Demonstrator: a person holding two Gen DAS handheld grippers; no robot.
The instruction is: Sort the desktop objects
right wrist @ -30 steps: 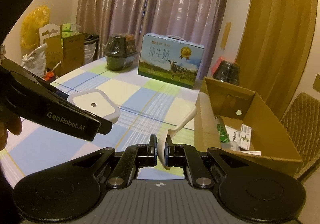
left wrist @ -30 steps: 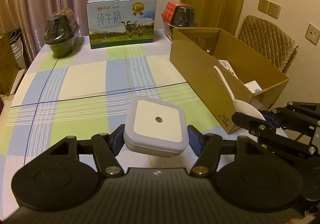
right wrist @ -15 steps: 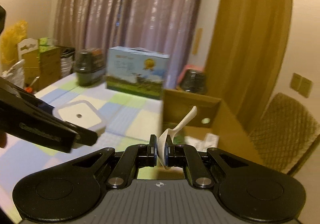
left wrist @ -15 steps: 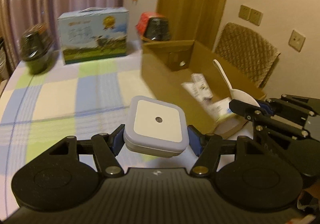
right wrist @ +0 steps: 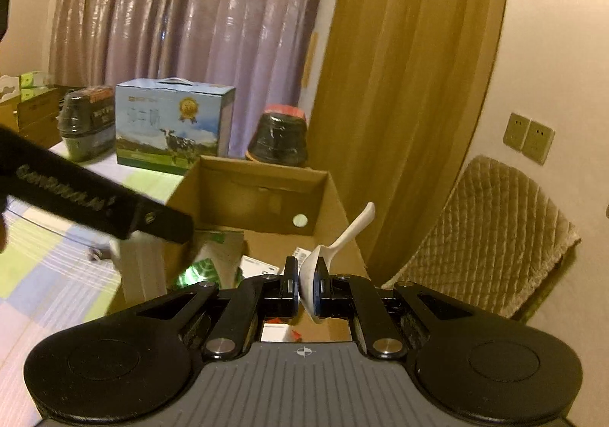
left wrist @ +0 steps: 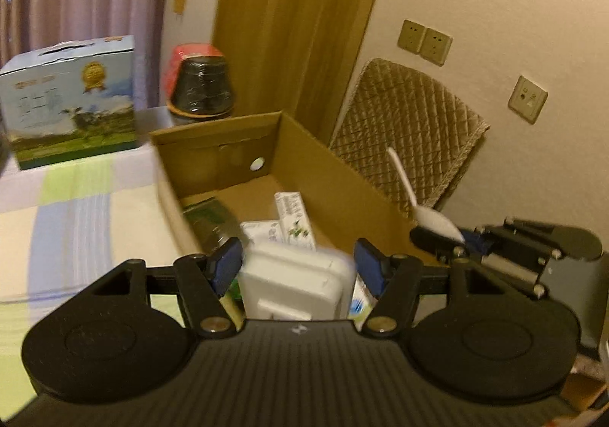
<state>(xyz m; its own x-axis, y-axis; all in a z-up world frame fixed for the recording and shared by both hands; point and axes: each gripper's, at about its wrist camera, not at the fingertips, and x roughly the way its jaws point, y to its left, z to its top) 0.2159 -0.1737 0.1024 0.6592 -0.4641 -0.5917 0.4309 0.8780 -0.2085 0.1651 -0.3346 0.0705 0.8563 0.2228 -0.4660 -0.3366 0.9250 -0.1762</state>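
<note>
My left gripper (left wrist: 297,259) hangs over the open cardboard box (left wrist: 213,130). Its blue pads (left wrist: 228,265) stand just clear of a white square lamp (left wrist: 293,286), which is blurred, tilted and lower than the pads. From the right wrist the lamp (right wrist: 139,267) shows below the left gripper's finger (right wrist: 114,206), by the box's left wall (right wrist: 182,198). My right gripper (right wrist: 304,274) is shut on the bowl of a white spoon (right wrist: 342,236), handle pointing up and away. It shows beside the box's right wall in the left wrist view (left wrist: 437,236).
The box holds a green packet (left wrist: 209,217) and small white cartons (left wrist: 293,214). A milk carton case (left wrist: 72,99) and a dark wrapped bowl (left wrist: 200,88) stand behind it on the chequered tablecloth (left wrist: 76,221). A quilted chair (left wrist: 411,130) stands right of the box.
Both grippers swung right, from over the tablecloth to over the cardboard box. The lamp, gripped level between the left pads before, has tipped and slipped downward. The spoon stays clamped.
</note>
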